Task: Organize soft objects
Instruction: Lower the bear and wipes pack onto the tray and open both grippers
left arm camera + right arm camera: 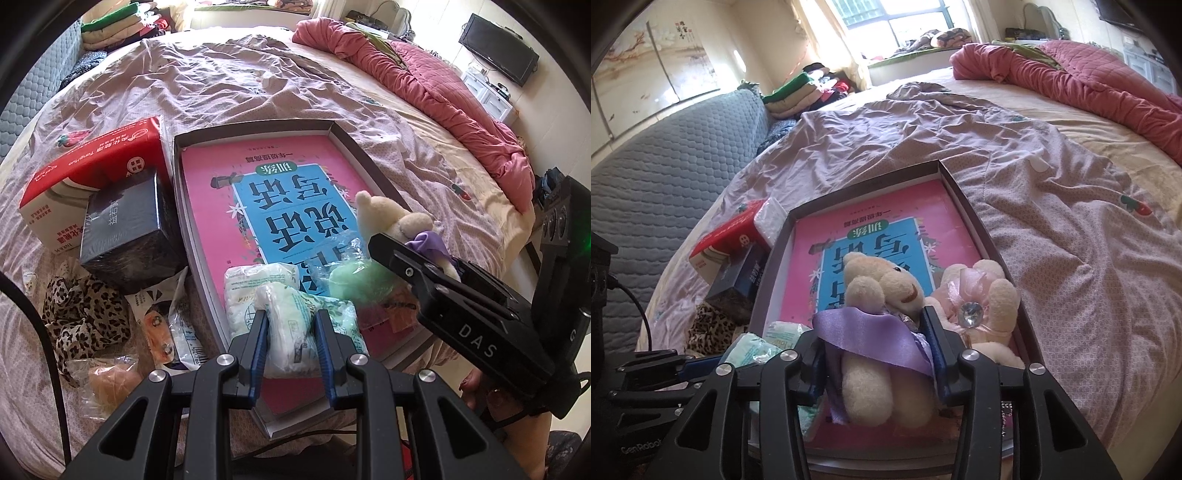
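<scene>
A shallow box [347,147] lies on the bed with a pink and blue book [221,177] in its bottom. My left gripper [291,332] is shut on a white plastic-wrapped soft pack [288,310] over the box's near end, beside another white pack [243,295] and a green wrapped lump [354,284]. A cream bear with a purple ribbon [882,288] lies in the box between my right gripper's [875,350] jaws, which stand open; the left pad is clear of its body. A second bear with a pink ribbon [993,295] rests to its right.
Left of the box are a red tissue carton [92,162], a dark box [125,229], a leopard-print cloth [81,317] and snack wrappers [173,325]. A rolled pink quilt [443,92] lies at the far right. A grey padded surface [665,166] borders the bed's left.
</scene>
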### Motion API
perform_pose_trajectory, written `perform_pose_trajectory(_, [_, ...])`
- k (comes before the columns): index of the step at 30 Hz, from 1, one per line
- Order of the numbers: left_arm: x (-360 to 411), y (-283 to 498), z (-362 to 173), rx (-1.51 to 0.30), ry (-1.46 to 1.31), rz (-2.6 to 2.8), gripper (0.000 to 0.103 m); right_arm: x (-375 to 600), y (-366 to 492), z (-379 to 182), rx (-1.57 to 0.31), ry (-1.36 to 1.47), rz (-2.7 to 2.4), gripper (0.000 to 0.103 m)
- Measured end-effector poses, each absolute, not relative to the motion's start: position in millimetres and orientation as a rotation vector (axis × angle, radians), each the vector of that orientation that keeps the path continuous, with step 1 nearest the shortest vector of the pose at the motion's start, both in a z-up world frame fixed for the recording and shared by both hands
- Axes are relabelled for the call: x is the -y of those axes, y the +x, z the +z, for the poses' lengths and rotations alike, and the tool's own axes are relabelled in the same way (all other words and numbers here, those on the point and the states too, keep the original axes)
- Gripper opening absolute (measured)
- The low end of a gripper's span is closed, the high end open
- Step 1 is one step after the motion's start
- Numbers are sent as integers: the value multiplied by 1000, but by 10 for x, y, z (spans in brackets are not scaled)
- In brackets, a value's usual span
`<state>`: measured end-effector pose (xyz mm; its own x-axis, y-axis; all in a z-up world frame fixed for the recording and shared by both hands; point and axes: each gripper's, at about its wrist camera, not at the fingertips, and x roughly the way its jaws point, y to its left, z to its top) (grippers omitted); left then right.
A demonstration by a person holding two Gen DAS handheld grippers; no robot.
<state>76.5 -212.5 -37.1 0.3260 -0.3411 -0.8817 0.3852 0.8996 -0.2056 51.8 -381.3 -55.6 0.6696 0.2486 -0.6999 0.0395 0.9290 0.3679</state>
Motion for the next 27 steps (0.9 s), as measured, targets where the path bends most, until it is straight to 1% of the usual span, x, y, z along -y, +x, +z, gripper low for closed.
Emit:
perform_pose_trajectory(5, [2125,787,-377,-1144,35,-479,26,3806,510,-525,-824,383,134,56])
perform_pose_trajectory(11, [2142,771,-378,-1139,35,-481,26,3822,480,-460,-798,402,134,61])
perform_pose_trajectory(23, [2203,730,-359,-1142,52,-493,29,3954,397,-325,-754,437,108,63])
perform_pose_trajectory(26, [2203,721,-356,-1143,54,-493,31,3969,386,-319,-754,436,101,63])
perform_pose_trajectory(27, [2205,717,-355,-1144,57,-494,34,3975,385,-317,-755,437,99,63])
